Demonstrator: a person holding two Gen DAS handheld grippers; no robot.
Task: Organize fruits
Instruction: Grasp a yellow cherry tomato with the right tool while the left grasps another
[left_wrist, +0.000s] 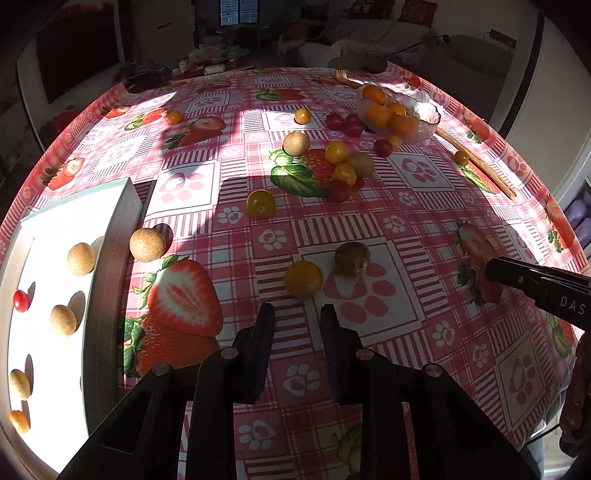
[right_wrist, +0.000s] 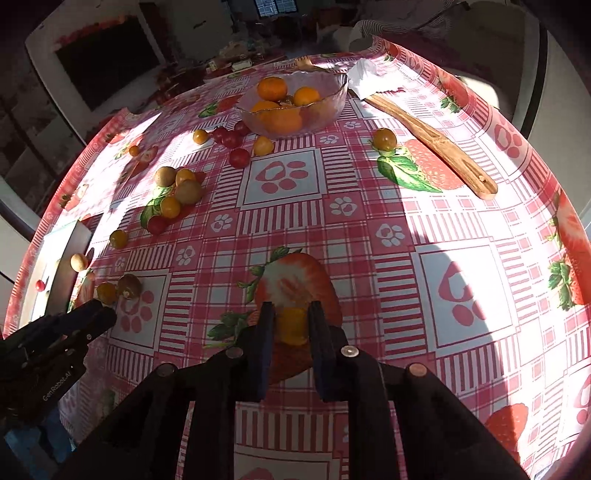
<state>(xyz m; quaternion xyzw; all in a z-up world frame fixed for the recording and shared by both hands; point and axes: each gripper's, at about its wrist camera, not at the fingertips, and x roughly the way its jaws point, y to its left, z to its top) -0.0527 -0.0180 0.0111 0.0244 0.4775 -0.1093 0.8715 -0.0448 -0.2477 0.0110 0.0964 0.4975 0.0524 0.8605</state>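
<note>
**Inspector:** The right gripper (right_wrist: 290, 325) is clamping a small round yellow-orange fruit (right_wrist: 291, 326) between its two dark pads, above the pink checked strawberry-print tablecloth (right_wrist: 369, 229). The left gripper (left_wrist: 297, 317) is standing with fingers apart and nothing between them; a second yellow-orange fruit (left_wrist: 303, 278) is lying just beyond its tips, at twelve o'clock.

**Assistant:** How is the held fruit likely handling?

**Inspector:** I am judging it light, smooth-skinned and soft enough to bruise or split. It is also round, so it is prone to rolling or squirting out. Holding across its widest middle with modest pressure is looking safest.

**Assistant:** What is each view adding?

**Inspector:** The left wrist view is showing the inside of the shallow white rectangular tray (left_wrist: 122, 206) at nine o'clock, holding tan round fruits and one red one. The right wrist view is showing only its edge, but is giving the clear glass bowl of oranges (right_wrist: 332, 99) at twelve o'clock and the grasp itself, which the left view is not showing.
</note>
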